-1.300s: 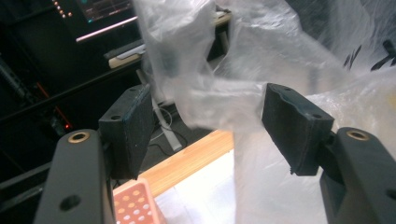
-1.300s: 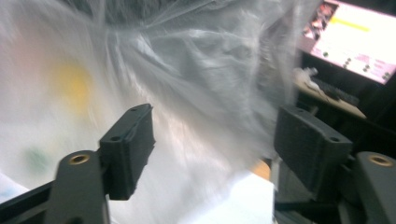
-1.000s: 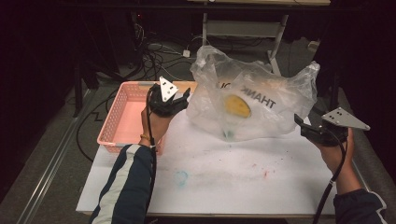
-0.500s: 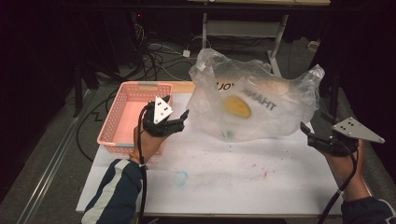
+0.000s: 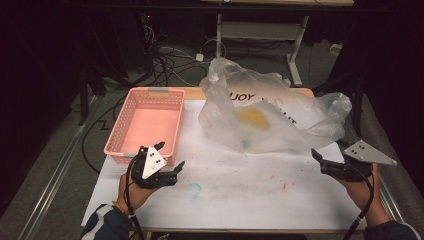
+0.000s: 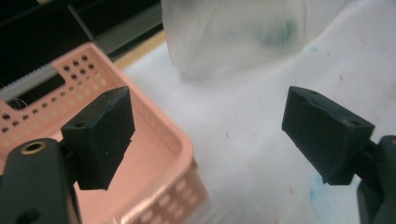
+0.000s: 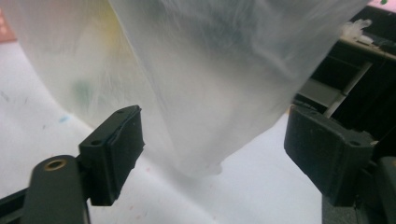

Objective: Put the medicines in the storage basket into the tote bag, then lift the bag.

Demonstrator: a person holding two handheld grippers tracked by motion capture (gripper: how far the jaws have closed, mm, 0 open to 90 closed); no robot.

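Observation:
A clear plastic bag [image 5: 280, 122] with black print and a yellow thing [image 5: 254, 118] inside lies at the back of the white table [image 5: 240, 205]. A pink basket [image 5: 145, 122] stands at the left. My left gripper [image 5: 170, 156] hovers at the basket's near right corner; its jaws have just been opening and stand wide with nothing between them. In the left gripper view, the gripper [image 6: 208, 123] faces the basket [image 6: 159, 144] and the bag [image 6: 233, 32]. My right gripper [image 5: 328, 151] is near the bag's right end, its jaws also just opened. In the right gripper view, its pads [image 7: 212, 135] do not touch the bag [image 7: 210, 70].
Blue [image 5: 193, 190] and red [image 5: 278, 180] stains mark the white table cover. Cables [image 5: 165, 60] and a grey table frame [image 5: 260, 30] lie on the dark floor beyond the far edge. A metal rail [image 5: 50, 175] runs along the left side.
My left gripper pulled back from the bag's left edge to the basket's near corner and sank. My right gripper drew back slightly toward the near edge. Both jaws spread wider; the bag settled.

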